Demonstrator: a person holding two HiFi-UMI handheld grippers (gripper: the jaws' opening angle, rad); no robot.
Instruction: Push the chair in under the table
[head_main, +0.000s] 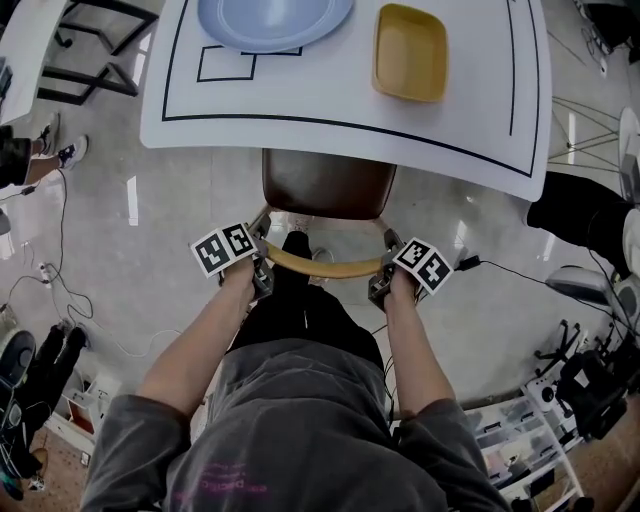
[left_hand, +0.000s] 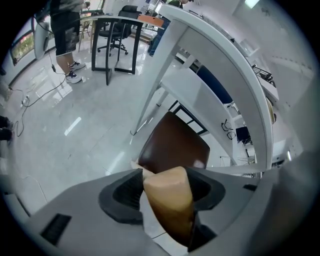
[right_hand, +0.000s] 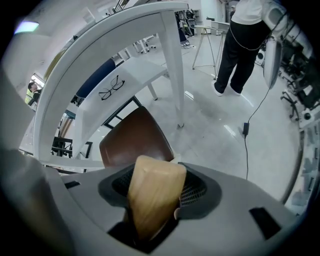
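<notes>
1. The person's forearms are reaching toward the table, one on each side of the chair. Both grippers are pointing steeply down.
2. The left gripper is clamping the left end of the curved wooden back rail. Its jaws are standing part-way apart, with the pads pressing on the wood.
3. The right gripper is gripping the right end of that rail the same way, with the wood filling the gap between its jaws.
4. The chair is standing at the table's near edge. The front of its brown seat is lying beneath the tabletop, and the rail is sticking out on the person's side.
5. A blue plate and a yellow dish are sitting on the table, well back from that near edge.
6. A table leg is standing clear of the seat on the right, and another on the left, with bare floor beside the seat.
7. A black cable is lying off the table's near right corner. Another person's legs are showing just beyond that corner.
</notes>
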